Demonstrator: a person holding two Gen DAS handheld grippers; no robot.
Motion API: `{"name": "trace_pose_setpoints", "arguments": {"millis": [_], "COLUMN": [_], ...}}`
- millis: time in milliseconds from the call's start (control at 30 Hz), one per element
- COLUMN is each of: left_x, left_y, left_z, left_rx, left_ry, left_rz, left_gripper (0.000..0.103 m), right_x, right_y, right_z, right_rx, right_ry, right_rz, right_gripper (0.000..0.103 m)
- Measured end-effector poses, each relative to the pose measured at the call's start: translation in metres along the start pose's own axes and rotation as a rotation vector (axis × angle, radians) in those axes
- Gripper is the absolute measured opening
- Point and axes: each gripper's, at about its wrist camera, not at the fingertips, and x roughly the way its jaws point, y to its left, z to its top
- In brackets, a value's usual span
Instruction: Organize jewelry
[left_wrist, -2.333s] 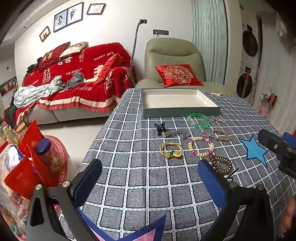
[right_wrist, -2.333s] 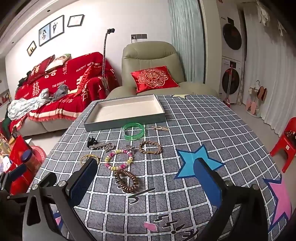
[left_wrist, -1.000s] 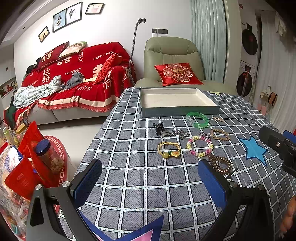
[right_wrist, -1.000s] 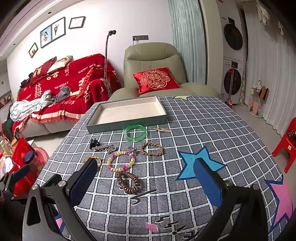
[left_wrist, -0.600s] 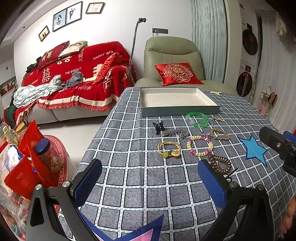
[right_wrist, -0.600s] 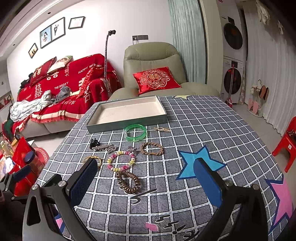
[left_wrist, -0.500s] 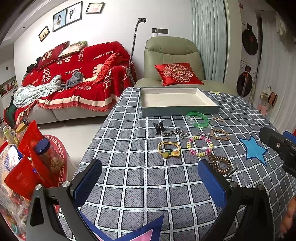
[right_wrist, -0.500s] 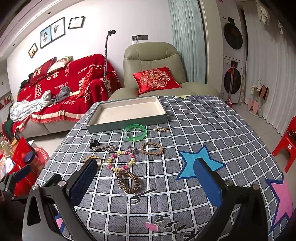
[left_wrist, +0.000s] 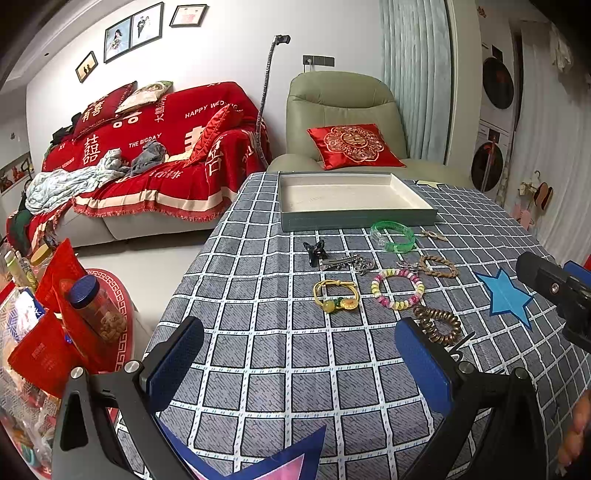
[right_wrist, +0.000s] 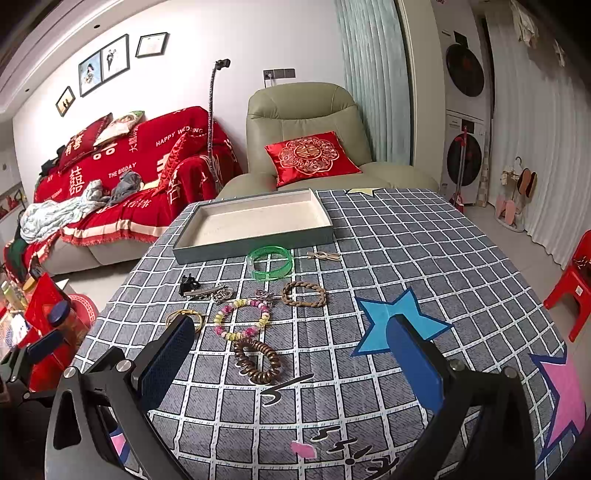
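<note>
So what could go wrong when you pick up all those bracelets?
The bead bracelet lies close to a small charm and the coil tie, so a wide-open hand-held gripper might snag two at once. The thin clip lies flat on the cloth and could slip out. The tray has a raised wall, so a low carry might bump it.

Left gripper is held level, jaws spread wide, nothing between the pads. Right gripper is posed the same: jaws wide apart, nothing gripped.
</note>
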Motion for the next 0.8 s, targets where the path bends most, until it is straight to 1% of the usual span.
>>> {"name": "trace_pose_setpoints", "arguments": {"millis": [800], "left_x": [-0.0002], "left_y": [-0.0003], "left_z": [-0.0002], "left_rx": [0.000], "left_ry": [0.002], "left_rz": [0.000], "left_gripper": [0.103], "right_x": [0.0003], "right_y": [0.0001], "right_z": [-0.0010], "right_rx": [0.002], "right_ry": [0.003], "right_rz": [0.001], "right_gripper": [0.103]}}
